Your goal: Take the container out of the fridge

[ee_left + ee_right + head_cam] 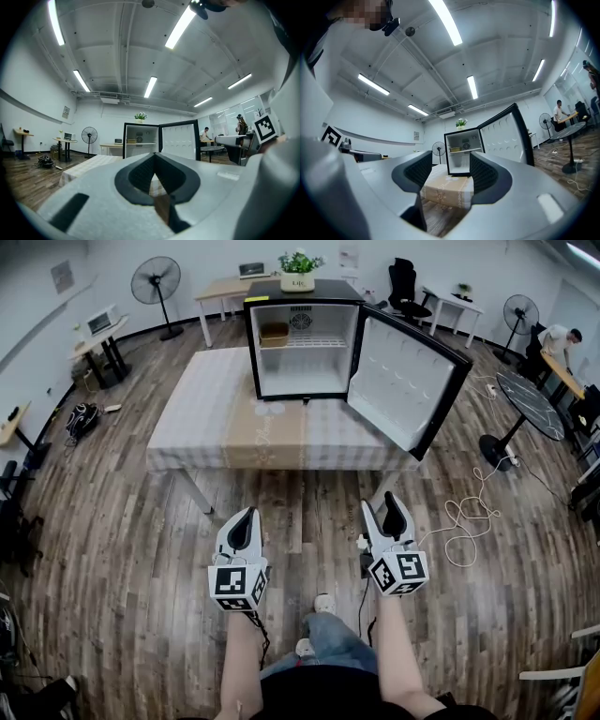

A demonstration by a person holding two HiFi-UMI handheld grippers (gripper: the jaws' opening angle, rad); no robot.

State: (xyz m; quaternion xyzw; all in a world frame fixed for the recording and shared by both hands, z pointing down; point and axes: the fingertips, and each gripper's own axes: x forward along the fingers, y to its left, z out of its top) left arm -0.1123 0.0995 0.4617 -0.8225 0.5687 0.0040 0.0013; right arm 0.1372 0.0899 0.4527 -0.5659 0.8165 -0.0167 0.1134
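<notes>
While both grippers hang low over the floor [309, 517], well short of the near edge of the surface [225, 423], the container [274, 333] sits far ahead on the upper shelf [323, 341] of the open fridge [309, 371], toward the shelf's left end. The fridge stands at the surface's far edge, its door [403, 385] swung out to the right. The left gripper [247, 514], jaws closed tip to tip on nothing, lies more nearly in line with the container. The right gripper [382, 505], jaws apart and empty, faces the door side. The container looks wider than tall, long side along the shelf front, but it is too small to make out its lid or depth.
</notes>
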